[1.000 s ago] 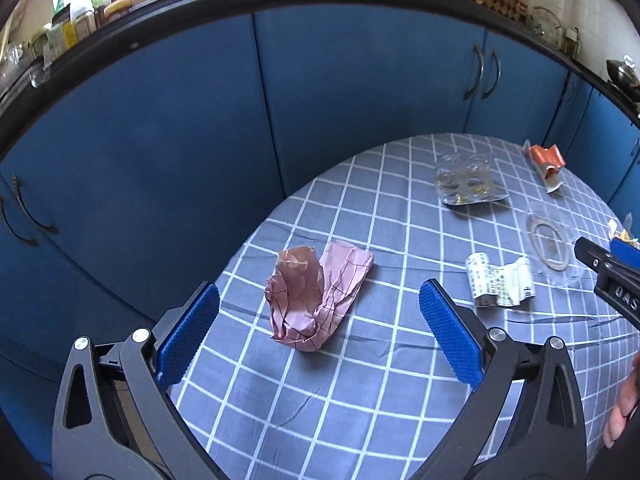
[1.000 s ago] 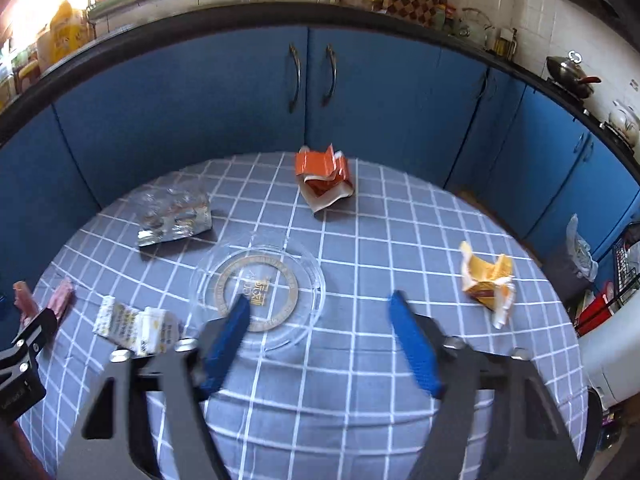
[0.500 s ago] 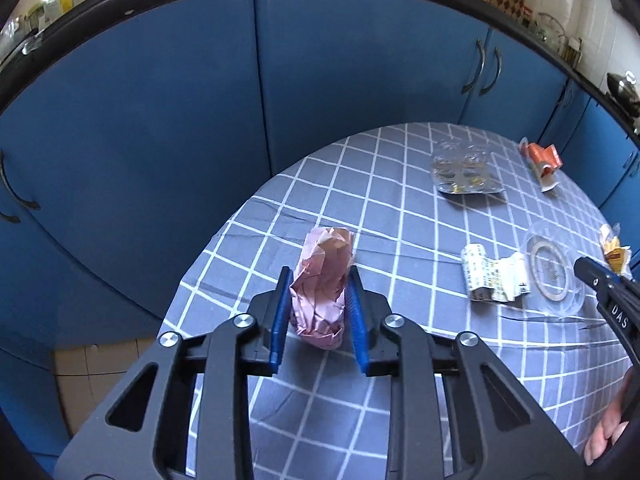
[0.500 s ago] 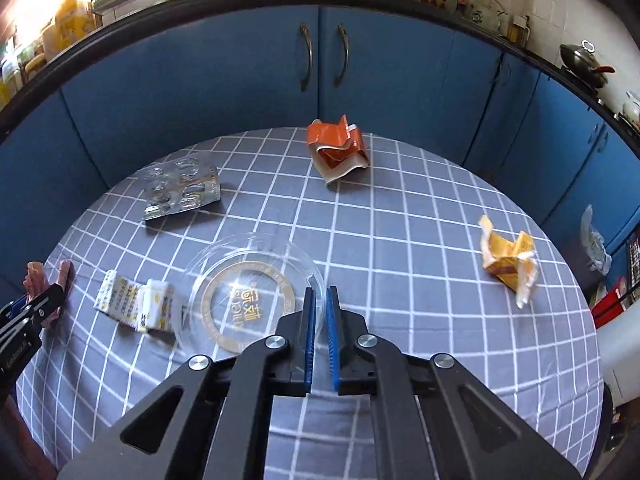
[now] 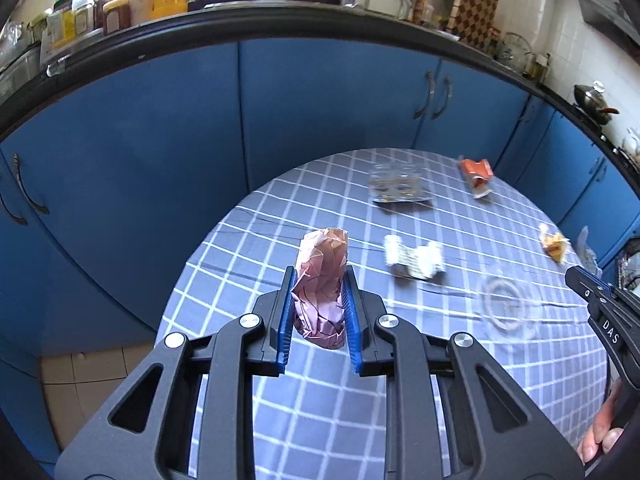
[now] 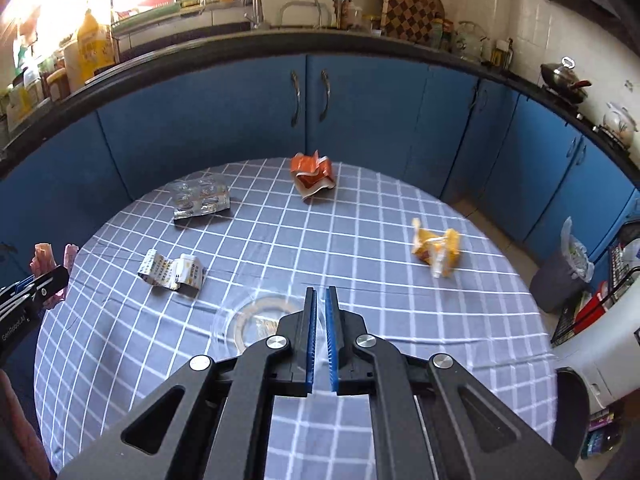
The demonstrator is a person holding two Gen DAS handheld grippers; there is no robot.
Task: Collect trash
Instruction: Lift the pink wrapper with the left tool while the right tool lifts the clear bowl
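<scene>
Trash lies scattered over my round table (image 6: 400,240) with its blue-grey checked cloth, which stands in front of blue kitchen cabinets (image 6: 200,120). Off the table's right edge, on the floor, stands a grey bin (image 6: 560,276) lined with a clear bag.

Near the near edge sits a clear plastic lid (image 6: 256,320) with a printed ring, and my right gripper (image 6: 320,300) has its blue pads pinched almost together on the lid's right rim; the rim is so transparent that I can barely make it out between them. My left gripper (image 5: 318,284) is clamped on a crumpled pink wrapper (image 5: 322,276), which stands upright between the pads, above the table's left edge; I cannot tell if it touches the cloth.

A clear blister tray (image 6: 200,200) lies toward the far left edge. A crumpled orange wrapper (image 6: 313,174) rests near the far edge. A yellow wrapper (image 6: 436,250) lies toward the right edge, well apart from the rest. A curled white printed wrapper (image 6: 172,271) lies between the blister tray and the lid.
</scene>
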